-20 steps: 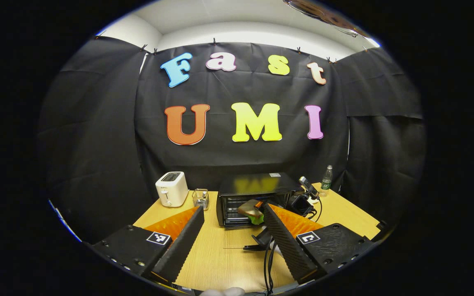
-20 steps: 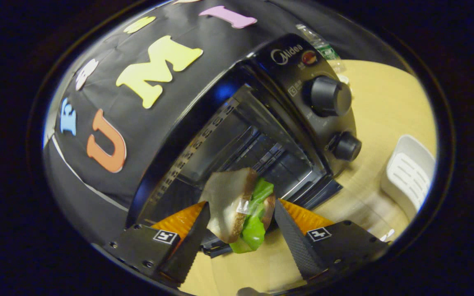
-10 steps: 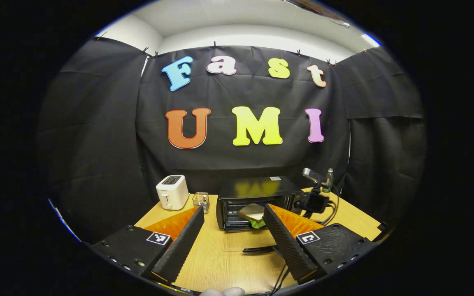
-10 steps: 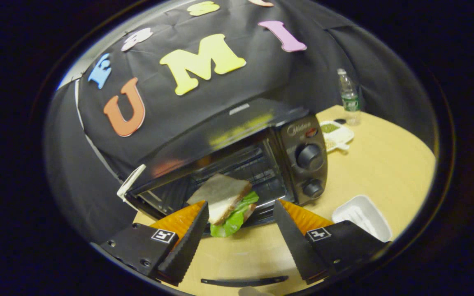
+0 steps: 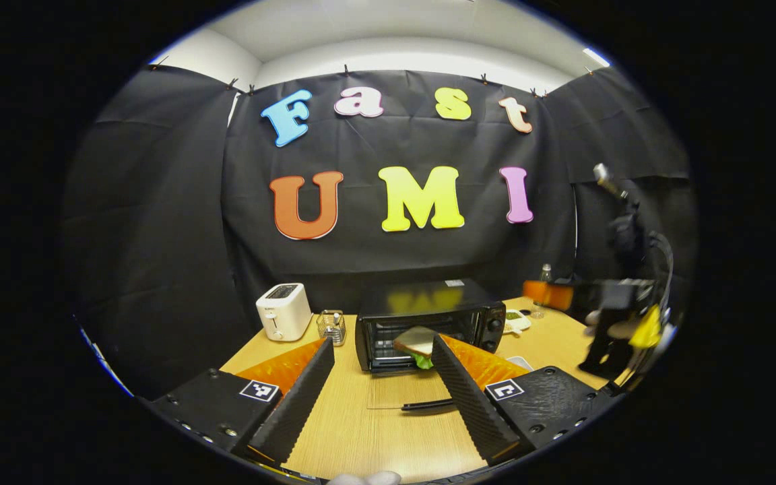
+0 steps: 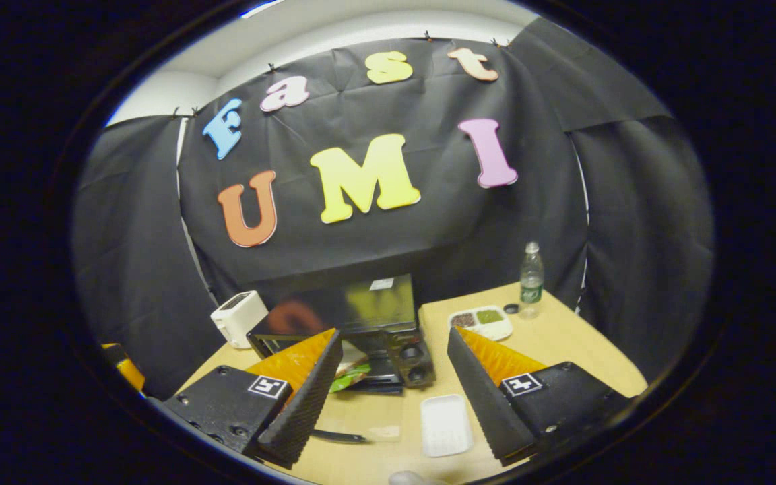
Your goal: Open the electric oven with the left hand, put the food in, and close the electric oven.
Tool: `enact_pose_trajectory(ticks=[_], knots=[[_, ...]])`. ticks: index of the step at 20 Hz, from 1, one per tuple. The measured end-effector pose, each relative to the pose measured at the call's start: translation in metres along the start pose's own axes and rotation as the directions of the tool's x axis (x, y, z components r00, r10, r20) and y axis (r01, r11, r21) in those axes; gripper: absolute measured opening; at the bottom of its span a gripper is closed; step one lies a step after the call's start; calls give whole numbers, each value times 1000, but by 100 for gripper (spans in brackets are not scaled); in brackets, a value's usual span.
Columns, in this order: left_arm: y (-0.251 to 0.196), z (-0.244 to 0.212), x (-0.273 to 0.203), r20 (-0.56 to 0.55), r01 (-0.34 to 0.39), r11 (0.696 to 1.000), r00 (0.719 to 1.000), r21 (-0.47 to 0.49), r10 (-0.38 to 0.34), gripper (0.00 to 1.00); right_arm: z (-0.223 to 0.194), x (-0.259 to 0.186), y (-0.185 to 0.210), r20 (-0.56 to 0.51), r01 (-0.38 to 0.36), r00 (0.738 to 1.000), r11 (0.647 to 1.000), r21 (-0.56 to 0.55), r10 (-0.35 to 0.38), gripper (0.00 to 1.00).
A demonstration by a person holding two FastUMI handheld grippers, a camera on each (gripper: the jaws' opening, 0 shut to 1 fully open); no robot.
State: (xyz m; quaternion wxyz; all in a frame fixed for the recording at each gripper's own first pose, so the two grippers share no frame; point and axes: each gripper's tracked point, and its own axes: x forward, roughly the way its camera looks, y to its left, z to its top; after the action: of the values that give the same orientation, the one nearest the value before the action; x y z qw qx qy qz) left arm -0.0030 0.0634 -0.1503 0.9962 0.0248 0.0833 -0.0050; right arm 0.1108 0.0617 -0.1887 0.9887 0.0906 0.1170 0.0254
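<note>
Wooden desk point(image 5: 361, 431) inside a black-curtained booth, white ceiling above. On the desk: one black electric oven point(image 5: 428, 316), door point(image 5: 401, 391) folded down flat; one sandwich point(image 5: 415, 343) lying in the oven mouth; one white toaster point(image 5: 283, 310) far left; one water bottle point(image 6: 531, 279) far right; one white tray point(image 6: 446, 424) near. Left claw point(image 5: 381, 377) spread, empty. Right claw point(image 6: 395, 377) spread, empty.

Black tool point(image 5: 381, 404) bodies, square markers
</note>
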Motion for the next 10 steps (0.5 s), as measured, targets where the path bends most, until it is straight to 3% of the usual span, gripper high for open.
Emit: enact_pose_trajectory(ticks=[6, 10], knots=[[-36, -65, 19, -108, 14, 1000, 994, -14, -16, 96, 43, -81, -71, 71, 71, 995, 992, -106, -63, 94], [-61, -104, 33, -178, 16, 1000, 984, -18, -19, 96, 50, -107, -106, 75, 105, 992, 990, -95, -98, 94]])
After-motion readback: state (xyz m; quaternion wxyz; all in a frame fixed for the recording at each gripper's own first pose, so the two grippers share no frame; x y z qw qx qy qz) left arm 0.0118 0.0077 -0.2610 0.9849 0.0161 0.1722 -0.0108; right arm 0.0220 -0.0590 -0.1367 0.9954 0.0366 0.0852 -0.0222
